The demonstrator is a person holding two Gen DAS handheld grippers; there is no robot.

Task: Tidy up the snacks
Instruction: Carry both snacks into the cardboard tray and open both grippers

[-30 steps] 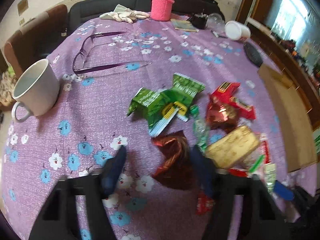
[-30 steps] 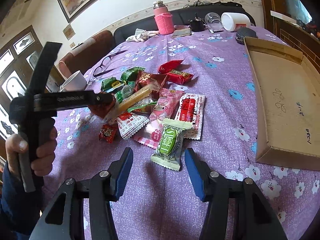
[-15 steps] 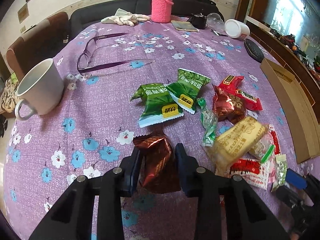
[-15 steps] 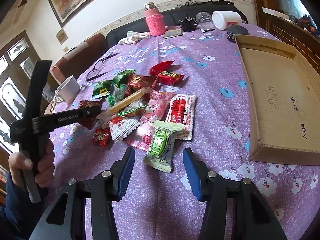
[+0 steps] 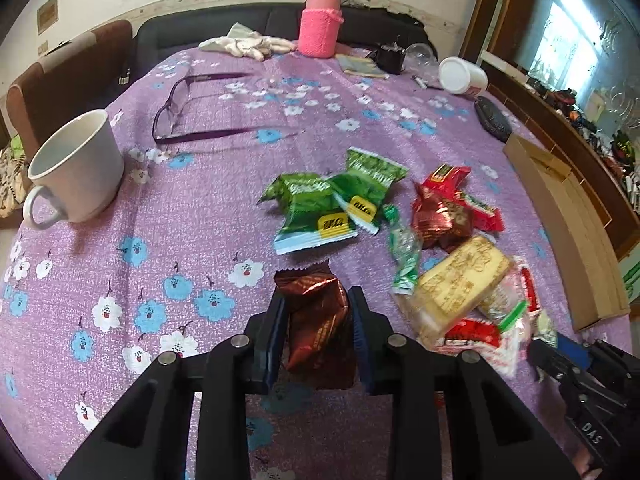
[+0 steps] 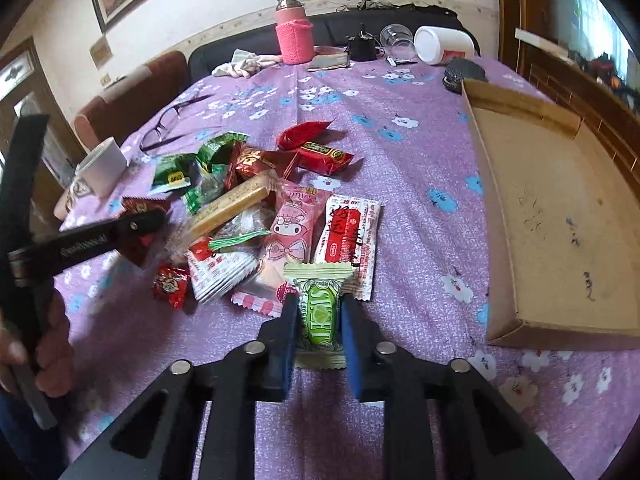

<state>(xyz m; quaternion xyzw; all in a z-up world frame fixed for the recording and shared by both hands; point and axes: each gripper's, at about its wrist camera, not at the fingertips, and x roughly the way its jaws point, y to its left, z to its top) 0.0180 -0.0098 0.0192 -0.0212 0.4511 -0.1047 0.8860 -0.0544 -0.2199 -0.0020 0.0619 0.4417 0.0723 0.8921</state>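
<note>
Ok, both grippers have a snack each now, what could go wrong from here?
1. The left gripper, jaws closing, pinches a crumpled brown foil packet; slick foil could slip on lifting.
2. The right gripper, shut on the pale green snack, holds it beside the pink packet; lifting may drag that along.
3. The cardboard tray lies to the right; the two grippers could collide.

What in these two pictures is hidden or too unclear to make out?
- Left wrist view: the brown foil snack's lower end, behind the left hand-held gripper, whose jaws are closing on it.
- Right wrist view: print on the pale green candy packet, partly covered by the right hand-held gripper.
- Cardboard tray: right side cut off.
</note>
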